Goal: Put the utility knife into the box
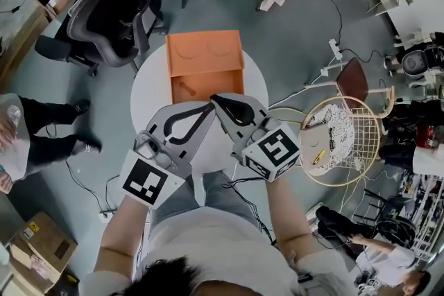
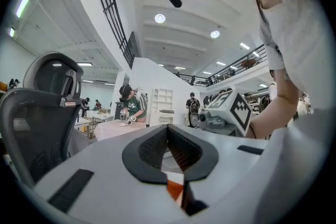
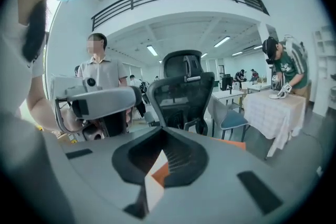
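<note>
An open orange box (image 1: 205, 73) sits on the far half of the round white table (image 1: 149, 97), its lid folded back. A small long object (image 1: 184, 86) lies in the box's left part; I cannot tell if it is the utility knife. Both grippers hover over the near half of the table, tips almost touching just short of the box. The left gripper (image 1: 207, 107) (image 2: 168, 129) is shut with nothing in it. The right gripper (image 1: 217, 100) (image 3: 161, 132) is shut and empty too. A sliver of the orange box (image 2: 176, 190) (image 3: 158, 169) shows through each gripper's jaws.
A black office chair (image 1: 111, 3) stands at the table's far left. A round wire basket (image 1: 345, 140) is on the floor to the right, with cables around it. A seated person's legs (image 1: 48, 129) are at the left, a cardboard box (image 1: 39, 246) at the lower left.
</note>
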